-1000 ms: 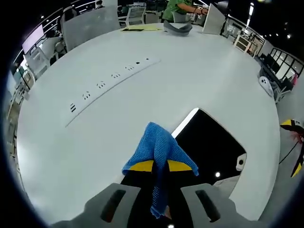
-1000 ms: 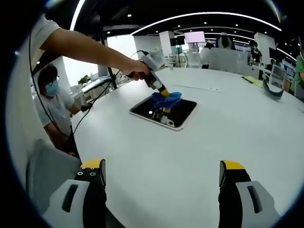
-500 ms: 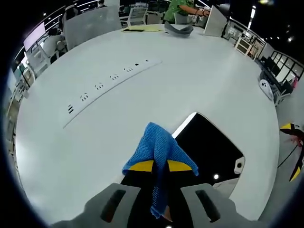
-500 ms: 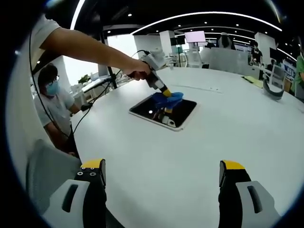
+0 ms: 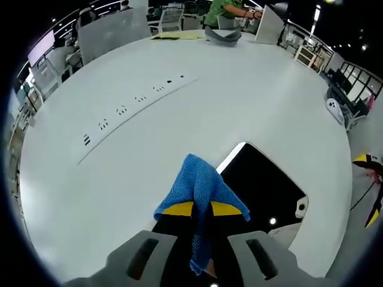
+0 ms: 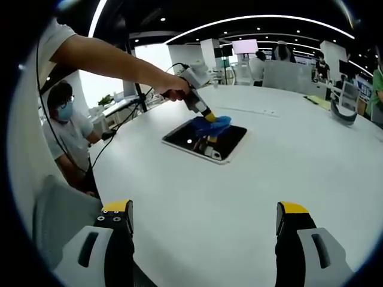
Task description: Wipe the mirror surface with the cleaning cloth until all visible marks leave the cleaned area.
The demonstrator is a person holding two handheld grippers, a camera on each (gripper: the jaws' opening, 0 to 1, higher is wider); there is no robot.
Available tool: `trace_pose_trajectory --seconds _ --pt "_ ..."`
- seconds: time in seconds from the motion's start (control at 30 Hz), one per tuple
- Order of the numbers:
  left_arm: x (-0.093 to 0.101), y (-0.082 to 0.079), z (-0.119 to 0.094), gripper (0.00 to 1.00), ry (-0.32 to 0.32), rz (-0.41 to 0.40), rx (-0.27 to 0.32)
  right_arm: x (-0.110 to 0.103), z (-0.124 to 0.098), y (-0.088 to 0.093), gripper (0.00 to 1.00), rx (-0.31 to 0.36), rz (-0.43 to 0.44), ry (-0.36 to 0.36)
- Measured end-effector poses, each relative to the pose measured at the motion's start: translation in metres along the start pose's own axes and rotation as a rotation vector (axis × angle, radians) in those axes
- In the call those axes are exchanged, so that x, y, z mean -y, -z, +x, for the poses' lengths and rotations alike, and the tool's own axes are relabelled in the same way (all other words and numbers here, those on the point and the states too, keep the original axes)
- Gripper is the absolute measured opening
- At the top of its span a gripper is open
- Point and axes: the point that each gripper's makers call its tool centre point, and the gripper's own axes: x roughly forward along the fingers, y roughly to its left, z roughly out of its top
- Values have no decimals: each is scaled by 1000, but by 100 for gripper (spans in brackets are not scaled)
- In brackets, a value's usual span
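Note:
A blue mesh cleaning cloth (image 5: 200, 191) is clamped between the yellow-tipped jaws of my left gripper (image 5: 201, 209), and hangs over the near part of a dark rectangular mirror (image 5: 266, 185) lying flat on the white table. In the right gripper view the same mirror (image 6: 230, 139) lies mid-table, with the cloth (image 6: 212, 124) pressed on it by the left gripper (image 6: 209, 120), held by a person's outstretched arm. My right gripper (image 6: 203, 218) hovers well short of the mirror, jaws wide apart and empty.
A recessed strip of power sockets (image 5: 134, 106) crosses the white round table (image 5: 269, 101) beyond the mirror. A grey object (image 5: 222, 34) and papers lie at the far edge. A seated person in a mask (image 6: 66, 128) is at the table's left side.
The left gripper with the cloth has shifted slightly over the mirror; the cloth stays gripped. The right gripper has not moved.

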Motion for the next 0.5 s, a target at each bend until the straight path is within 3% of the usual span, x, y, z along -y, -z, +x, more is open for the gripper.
trace_pose_trajectory --seconds 0.5 --pt "7 0 0 7 -9 47 0 1 -1 0 100 -3 -4 2"
